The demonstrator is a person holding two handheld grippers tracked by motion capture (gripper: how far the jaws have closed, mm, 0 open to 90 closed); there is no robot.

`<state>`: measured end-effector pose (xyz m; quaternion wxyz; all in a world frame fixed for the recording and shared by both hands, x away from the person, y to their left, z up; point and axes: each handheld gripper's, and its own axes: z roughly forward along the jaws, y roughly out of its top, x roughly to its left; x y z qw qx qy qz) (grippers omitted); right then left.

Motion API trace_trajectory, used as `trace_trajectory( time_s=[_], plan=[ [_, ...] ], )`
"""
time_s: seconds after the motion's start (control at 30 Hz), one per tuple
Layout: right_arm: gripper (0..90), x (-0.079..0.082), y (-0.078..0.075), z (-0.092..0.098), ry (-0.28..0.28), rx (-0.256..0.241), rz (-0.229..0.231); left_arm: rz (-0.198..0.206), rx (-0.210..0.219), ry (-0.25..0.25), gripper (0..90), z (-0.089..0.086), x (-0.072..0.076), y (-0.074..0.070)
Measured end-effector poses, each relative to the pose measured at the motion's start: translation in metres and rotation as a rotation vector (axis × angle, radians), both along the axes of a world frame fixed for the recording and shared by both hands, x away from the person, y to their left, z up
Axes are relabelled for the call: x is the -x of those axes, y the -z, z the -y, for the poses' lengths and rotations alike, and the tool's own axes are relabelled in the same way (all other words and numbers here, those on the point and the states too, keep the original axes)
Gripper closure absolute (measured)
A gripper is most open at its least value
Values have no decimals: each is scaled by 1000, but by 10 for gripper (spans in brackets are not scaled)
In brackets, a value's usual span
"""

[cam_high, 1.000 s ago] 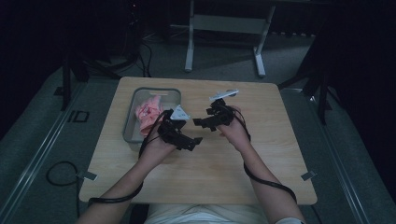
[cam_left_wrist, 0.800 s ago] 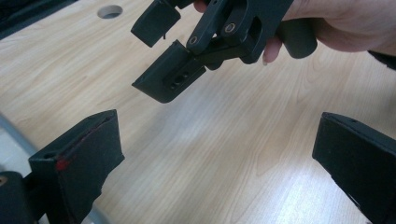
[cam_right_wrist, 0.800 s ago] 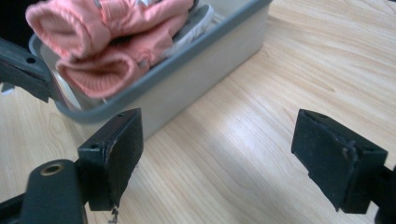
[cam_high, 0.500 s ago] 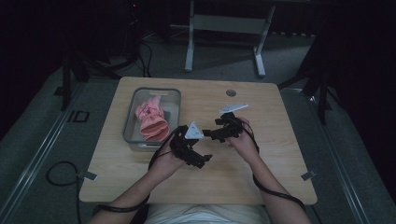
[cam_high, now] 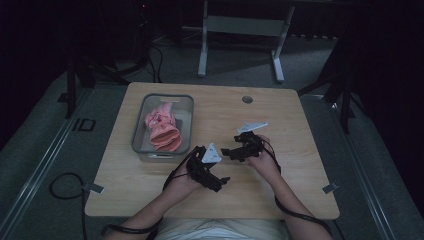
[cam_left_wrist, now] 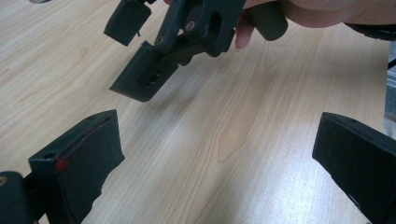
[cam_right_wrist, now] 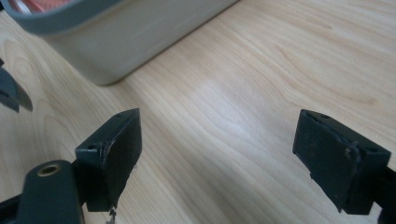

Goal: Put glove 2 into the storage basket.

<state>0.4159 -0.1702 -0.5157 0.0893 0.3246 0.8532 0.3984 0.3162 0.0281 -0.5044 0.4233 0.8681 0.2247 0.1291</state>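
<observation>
A rectangular table [cam_high: 280, 120] of pale wood-grain laminate with rounded corners carries a grey, round-cornered tray [cam_high: 186, 107] at its left-centre. Inside the tray lies a crumpled pink cloth [cam_high: 162, 131]. Near the table's front, clear of the tray, the left tongs [cam_high: 225, 181] and right tongs [cam_high: 226, 152] hover just beside each other, each with flat black jaws spread wide and empty.

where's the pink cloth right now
In the high view the pink cloth lies inside the grey bin on the table's far left, just beyond the left tool, which is open and empty.
</observation>
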Motion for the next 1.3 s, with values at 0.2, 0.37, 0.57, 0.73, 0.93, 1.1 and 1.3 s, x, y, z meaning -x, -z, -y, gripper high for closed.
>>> trace_trajectory(
  time_s=[0.2,0.37,0.57,0.73,0.93,1.1,1.3],
  plan=[
    [157,8,13,11,13,17,8,0,-12,27,9,2,2,18],
    [157,11,18,18,22,22,22,10,-36,38,9,5,5,31],
    [154,18,24,41,48,27,31,4,-54,48,9,4,6,45],
    [153,21,27,51,64,28,48,8,-52,38,9,3,7,48],
    [153,23,31,60,93,28,51,8,-33,18,9,-2,6,48],
    [149,25,34,72,143,22,94,-1,-22,14,9,-7,7,51],
    [149,26,36,85,183,22,109,-2,-13,8,9,-11,8,53]
  ],
)
